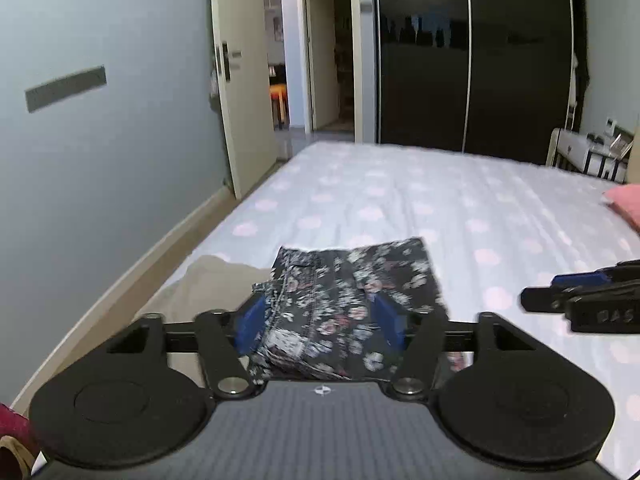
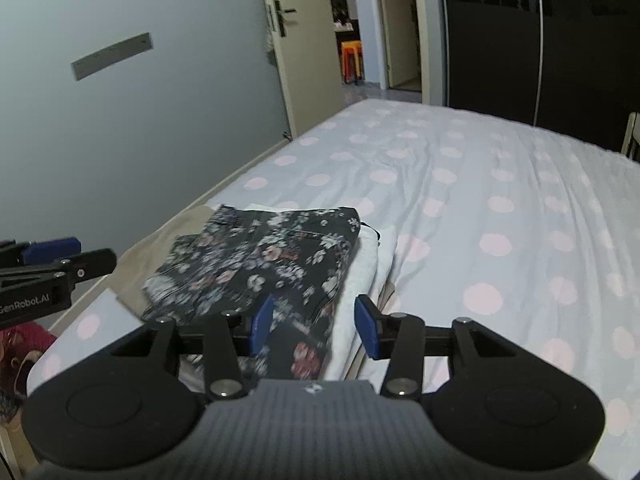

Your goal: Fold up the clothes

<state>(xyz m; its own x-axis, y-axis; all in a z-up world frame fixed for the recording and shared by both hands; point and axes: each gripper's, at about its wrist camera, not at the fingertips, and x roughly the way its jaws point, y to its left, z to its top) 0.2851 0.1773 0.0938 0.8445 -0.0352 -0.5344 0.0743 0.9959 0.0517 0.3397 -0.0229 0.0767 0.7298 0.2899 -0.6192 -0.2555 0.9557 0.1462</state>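
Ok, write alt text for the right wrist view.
A folded black floral-print garment tops a stack of folded clothes, over a white folded piece, near the corner of a bed with a pale pink-dotted sheet. The right gripper hangs open above the stack, holding nothing; the left gripper enters from the left edge.

Near edge of the floral garment hidden under my own left gripper body; whether my blue pads touch the cloth, cannot tell. My right gripper covers the stack's near corner likewise. White folded item and beige cloth beneath the floral piece: mostly covered, kind unreadable. Pink cushion: cut by the right edge. Red fabric at lower left: cut off, unidentifiable. Items on the white side table: too small to name. Bed foot end and spots blurred.
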